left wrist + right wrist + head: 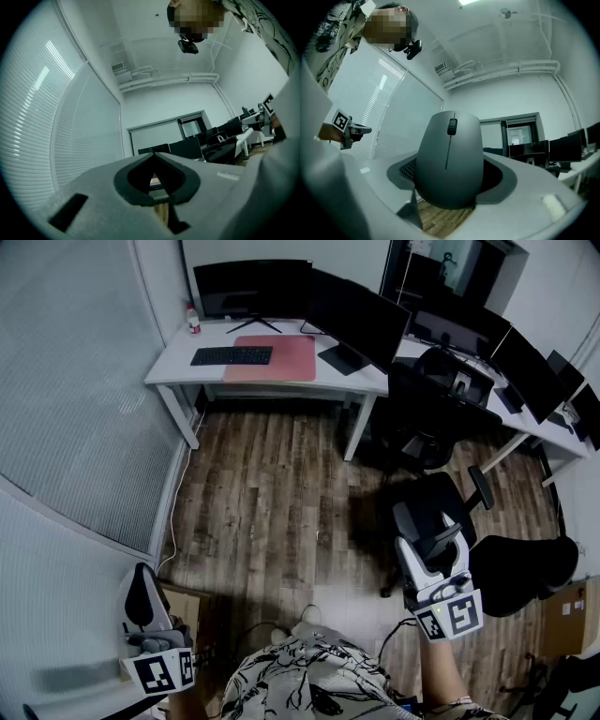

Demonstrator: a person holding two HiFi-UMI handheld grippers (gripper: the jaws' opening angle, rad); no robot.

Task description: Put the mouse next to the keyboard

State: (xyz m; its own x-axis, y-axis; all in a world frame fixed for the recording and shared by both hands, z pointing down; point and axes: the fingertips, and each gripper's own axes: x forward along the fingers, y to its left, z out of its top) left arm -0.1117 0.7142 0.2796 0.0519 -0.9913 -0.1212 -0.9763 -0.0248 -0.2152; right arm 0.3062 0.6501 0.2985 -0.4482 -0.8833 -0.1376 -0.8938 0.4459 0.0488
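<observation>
Grey mouse held in the right claw, well apart from the desk

The right gripper (452, 174) is clamped on the grey mouse (449, 154), its jaws spread wide around it and the scroll wheel facing the camera. The left gripper (155, 182) has its jaws together on nothing. Across the wood floor (272, 493), the black keyboard (232, 355) lies on a white desk (173, 368) beside a pink mat (274, 358). A small white label (553, 205) on the right jaw is too blurred to read.

The white desk (178, 373) carries a keyboard (232, 355), pink mat (272, 359), bottle (193, 321).
</observation>
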